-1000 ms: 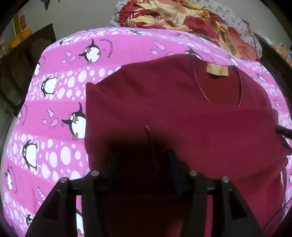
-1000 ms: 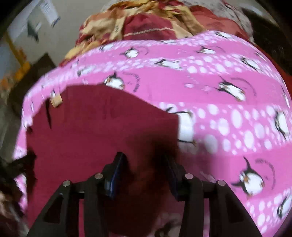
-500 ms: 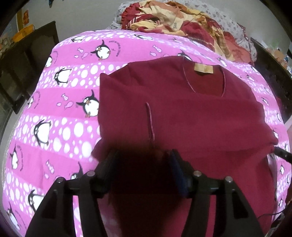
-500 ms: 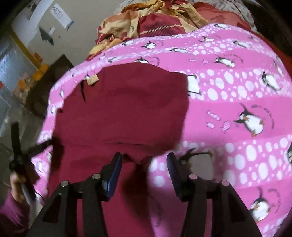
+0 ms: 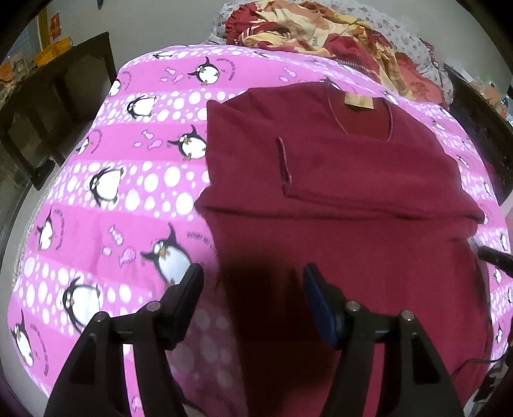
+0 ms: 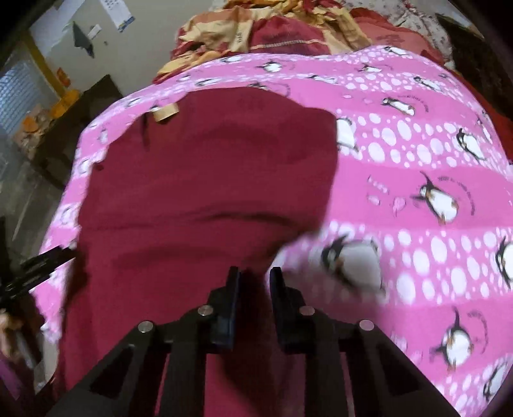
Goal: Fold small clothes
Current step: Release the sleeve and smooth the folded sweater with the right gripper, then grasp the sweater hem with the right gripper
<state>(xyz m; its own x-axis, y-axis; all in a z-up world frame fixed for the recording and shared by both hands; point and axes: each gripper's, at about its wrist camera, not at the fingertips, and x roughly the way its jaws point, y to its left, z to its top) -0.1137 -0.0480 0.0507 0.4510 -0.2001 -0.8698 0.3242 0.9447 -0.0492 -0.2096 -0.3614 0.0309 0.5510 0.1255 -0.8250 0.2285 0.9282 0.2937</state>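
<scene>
Maroon T-shirt [image 5: 336, 199] lying on a bed under a pink penguin-print bedsheet [image 5: 105, 199], directly ahead of and beneath both hand-held grippers. In the left wrist view the neckline, with its tan neck label [image 5: 358, 102], lies at the far end from the left hand-held gripper [image 5: 253, 298]. Both sleeves appear folded inward over the chest; one hemmed sleeve edge [image 5: 283, 163] shows ahead of the gripper as a narrow vertical band. The lower body of the shirt remains flat and unfolded on the near side.

Left hand-held gripper: released, jaws opening, standing wide over the shirt's near left edge, no fabric pinched. Right hand-held gripper [image 6: 255, 282]: jaws closing over the shirt's near right edge; maroon fabric shows in the narrow gap, but blur prevents telling whether the pads already press on it.

Progress, as judged: the sleeve folds look complete; the lengthwise fold, bringing the hem toward the collar, appears to be what remains, and the right side seems to be starting it.

Writing: small lettering arcs beside each penguin on the sheet but is too fine to read. The neck label carries no legible text. A heap of red and yellow cloth [image 5: 320, 29] lies beyond the shirt, at the far end of the bed.
</scene>
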